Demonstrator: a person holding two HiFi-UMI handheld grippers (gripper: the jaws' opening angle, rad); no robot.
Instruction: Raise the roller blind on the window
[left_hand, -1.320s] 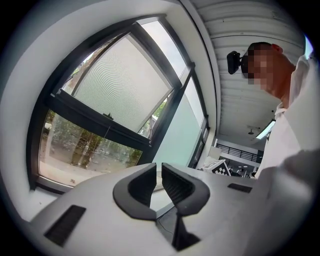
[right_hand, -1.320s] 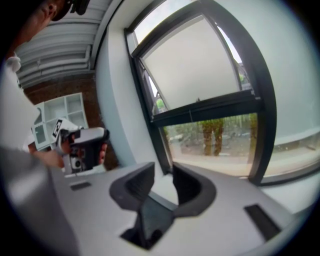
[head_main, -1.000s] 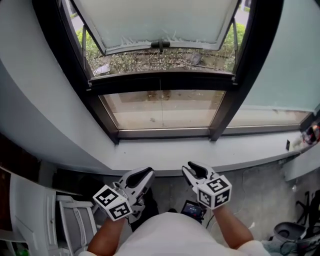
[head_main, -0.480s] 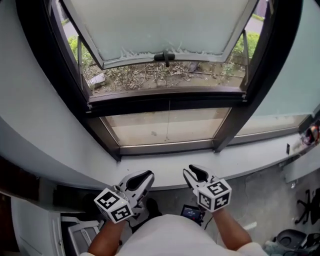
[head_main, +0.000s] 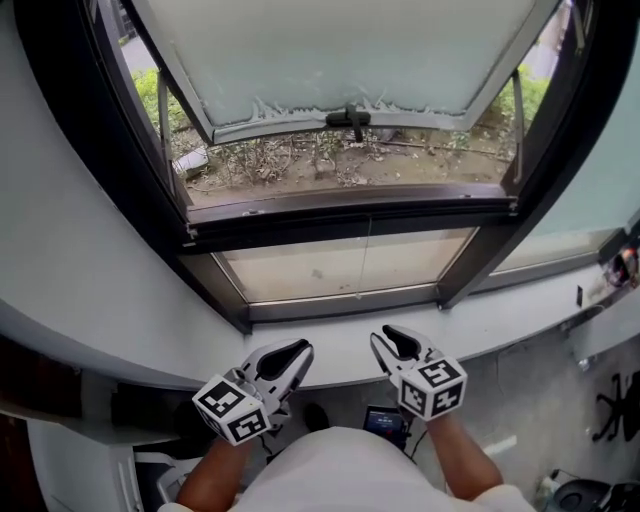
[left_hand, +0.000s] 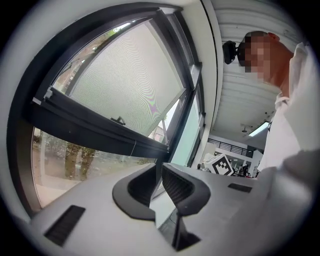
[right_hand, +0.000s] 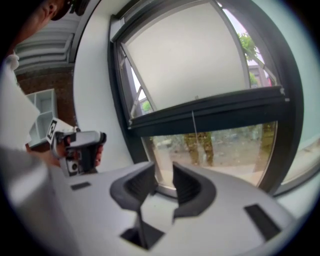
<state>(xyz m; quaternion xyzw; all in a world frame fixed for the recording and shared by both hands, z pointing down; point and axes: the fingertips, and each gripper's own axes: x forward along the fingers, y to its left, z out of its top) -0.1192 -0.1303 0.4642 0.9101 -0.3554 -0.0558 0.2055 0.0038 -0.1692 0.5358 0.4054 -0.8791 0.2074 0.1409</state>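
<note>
The left gripper (head_main: 296, 350) had its jaws shut on nothing, the right gripper (head_main: 388, 337) narrowly apart and empty; the window (head_main: 330, 215) cord (head_main: 367, 255) hung untouched, so raising seemed unbegun.

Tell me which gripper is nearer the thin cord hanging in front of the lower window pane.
Right. The right gripper sits below and slightly right of the cord; the left gripper is farther off, below and to its left.

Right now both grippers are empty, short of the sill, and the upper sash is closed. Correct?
Not quite. The upper sash is open, swung outward at its bottom edge, with plants showing beneath it in the head view. The rest holds: left gripper and right gripper are both empty, short of the sill.
</note>
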